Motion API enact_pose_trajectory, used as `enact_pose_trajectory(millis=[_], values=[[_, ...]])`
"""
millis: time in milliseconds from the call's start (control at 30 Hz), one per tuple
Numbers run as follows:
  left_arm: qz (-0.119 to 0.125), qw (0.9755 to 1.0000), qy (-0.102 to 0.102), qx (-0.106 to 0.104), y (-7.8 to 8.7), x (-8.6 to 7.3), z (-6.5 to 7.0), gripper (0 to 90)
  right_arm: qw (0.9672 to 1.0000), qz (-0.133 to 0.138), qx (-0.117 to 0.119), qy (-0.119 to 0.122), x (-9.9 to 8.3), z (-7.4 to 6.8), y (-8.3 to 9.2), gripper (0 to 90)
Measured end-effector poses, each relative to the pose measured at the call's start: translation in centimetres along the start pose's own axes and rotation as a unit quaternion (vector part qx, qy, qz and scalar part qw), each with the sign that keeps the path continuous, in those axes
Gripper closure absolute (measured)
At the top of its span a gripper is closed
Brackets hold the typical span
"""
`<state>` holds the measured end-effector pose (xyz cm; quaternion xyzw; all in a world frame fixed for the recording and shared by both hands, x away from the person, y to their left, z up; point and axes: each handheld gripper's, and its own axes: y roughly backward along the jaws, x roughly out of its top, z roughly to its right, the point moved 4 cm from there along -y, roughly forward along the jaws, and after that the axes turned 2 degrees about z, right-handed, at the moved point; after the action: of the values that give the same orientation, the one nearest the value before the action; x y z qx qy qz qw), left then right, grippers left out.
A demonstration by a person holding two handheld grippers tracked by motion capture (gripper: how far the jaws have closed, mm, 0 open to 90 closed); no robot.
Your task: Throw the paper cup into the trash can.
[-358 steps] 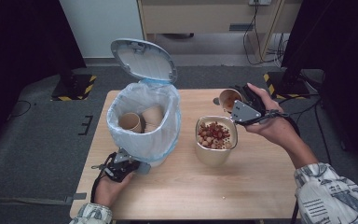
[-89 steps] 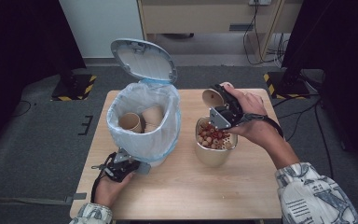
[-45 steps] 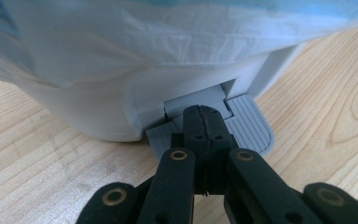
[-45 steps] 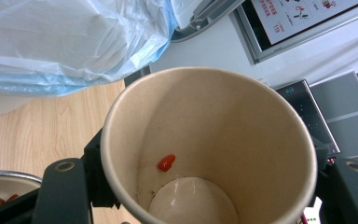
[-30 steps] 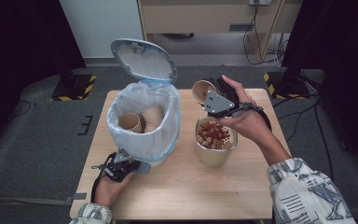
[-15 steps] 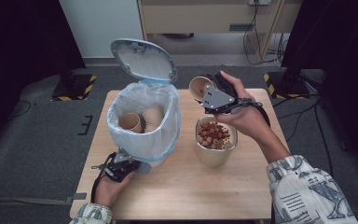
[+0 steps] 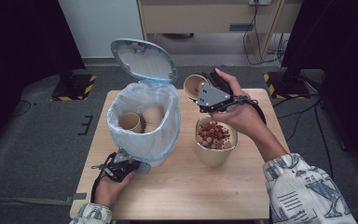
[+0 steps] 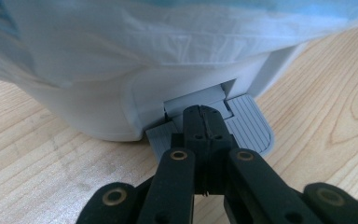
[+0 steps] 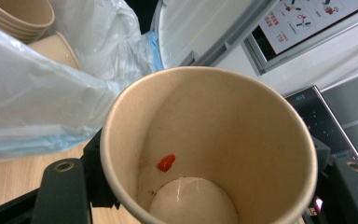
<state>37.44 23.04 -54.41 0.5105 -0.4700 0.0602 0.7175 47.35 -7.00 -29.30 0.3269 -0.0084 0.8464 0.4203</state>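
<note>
- Holding one paper cup, the right gripper has its jaws narrowed on the cup's wall, one jaw on each side of it in the right gripper view; the cup is tipped on its side, its mouth facing back along the gripper.
- One small red scrap sticks to the inside wall of that cup, just above its pale bottom.
- Just below the right gripper in the high view stands one wider paper tub on the table, heaped with red and tan bits; the held cup is apart from it.
- To the side of the right gripper, near the cup's mouth, stands one bin lined with a pale blue bag, its lid raised.
- Inside the bin lie paper cups: one upright and at least one more on its side next to it; the right gripper view suggests a nested stack, so an exact count cannot be told.
- The left gripper has its jaws fully closed with nothing between them, and its tips rest on the one grey ridged pedal at the foot of the bin.
</note>
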Motion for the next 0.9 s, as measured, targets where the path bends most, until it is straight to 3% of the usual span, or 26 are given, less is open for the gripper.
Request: enact_pose_trajectory(millis=[900], values=[[0.001, 1.0000, 0.001, -0.001, 0.0, 0.0, 0.0, 90.0, 0.9966, 0.041, 0.030, -0.064, 3.1, 0.4, -0.9, 29.6]])
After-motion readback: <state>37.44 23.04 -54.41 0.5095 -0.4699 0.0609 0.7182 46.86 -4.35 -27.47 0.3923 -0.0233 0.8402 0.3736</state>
